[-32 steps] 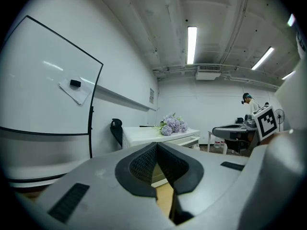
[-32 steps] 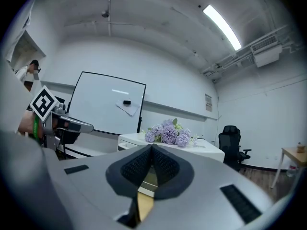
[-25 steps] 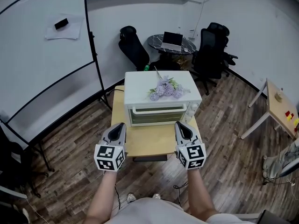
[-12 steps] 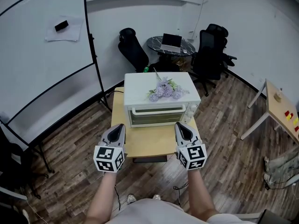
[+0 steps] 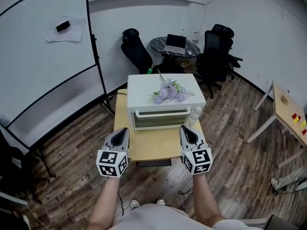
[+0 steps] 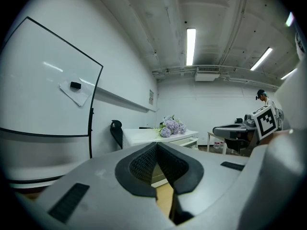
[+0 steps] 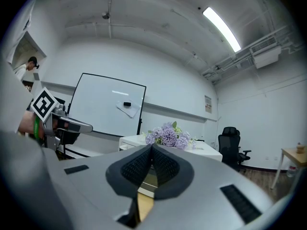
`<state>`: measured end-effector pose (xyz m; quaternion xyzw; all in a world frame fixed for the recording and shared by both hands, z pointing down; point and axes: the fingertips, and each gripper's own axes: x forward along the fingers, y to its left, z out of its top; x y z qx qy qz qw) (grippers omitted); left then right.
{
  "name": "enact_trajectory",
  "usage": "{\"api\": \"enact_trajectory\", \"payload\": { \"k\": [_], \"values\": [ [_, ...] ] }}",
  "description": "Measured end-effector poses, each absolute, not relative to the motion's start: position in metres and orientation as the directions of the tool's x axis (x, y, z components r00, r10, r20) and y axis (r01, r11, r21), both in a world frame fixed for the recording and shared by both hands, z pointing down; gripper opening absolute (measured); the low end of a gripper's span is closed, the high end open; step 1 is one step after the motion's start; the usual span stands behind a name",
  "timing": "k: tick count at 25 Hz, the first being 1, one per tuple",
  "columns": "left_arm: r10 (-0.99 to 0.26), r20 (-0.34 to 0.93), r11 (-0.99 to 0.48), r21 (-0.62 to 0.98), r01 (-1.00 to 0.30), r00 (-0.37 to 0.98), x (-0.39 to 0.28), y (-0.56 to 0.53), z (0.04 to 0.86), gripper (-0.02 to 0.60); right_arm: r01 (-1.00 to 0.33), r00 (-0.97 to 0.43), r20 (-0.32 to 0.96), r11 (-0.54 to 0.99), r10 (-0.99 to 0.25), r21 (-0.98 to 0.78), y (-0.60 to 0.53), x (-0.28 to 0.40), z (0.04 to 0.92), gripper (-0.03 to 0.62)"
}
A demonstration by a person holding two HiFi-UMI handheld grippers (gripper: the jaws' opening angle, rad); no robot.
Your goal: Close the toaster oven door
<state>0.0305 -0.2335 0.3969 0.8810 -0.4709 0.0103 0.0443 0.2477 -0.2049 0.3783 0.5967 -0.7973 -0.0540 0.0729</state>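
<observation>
- My left tongs [image 5: 125, 128] are clenched, the pads pressed together with nothing between them.
- My right tongs [image 5: 183, 127] are clenched too, and empty.
- Both sit in the lower middle of the head view, left and right of centre, tips pointing up the frame toward the oven [image 5: 165, 104].
- They hover over the near corners of the small wooden table [image 5: 153, 150], apart from the oven and from each other.
- The oven stands at the far end of that table, in the centre of the frame. Its door [image 5: 162, 118] faces me and lies flush with the front, shut.
- A bunch of purple flowers [image 5: 169, 91] lies on the oven's top.
- A whiteboard [image 5: 43, 66] fills the upper left, with a dark eraser stuck high on it.
- Behind the oven, at the upper middle, two black chairs [image 5: 136, 47] flank a round table [image 5: 160, 44] that carries a laptop [image 5: 176, 42].
- The floor [image 5: 230, 143] is wood plank.
</observation>
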Motion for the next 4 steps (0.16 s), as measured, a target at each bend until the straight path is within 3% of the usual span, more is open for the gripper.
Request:
{"api": "enact_trajectory", "payload": {
  "k": [4],
  "values": [
    [-0.827,0.061,-0.556,0.071,-0.828,0.560,0.0314,-0.2319,0.3985,0.014,-0.945,-0.273,0.054,0.279,-0.960,0.173,-0.2046,0.2475,0.3794,0.166]
  ]
}}
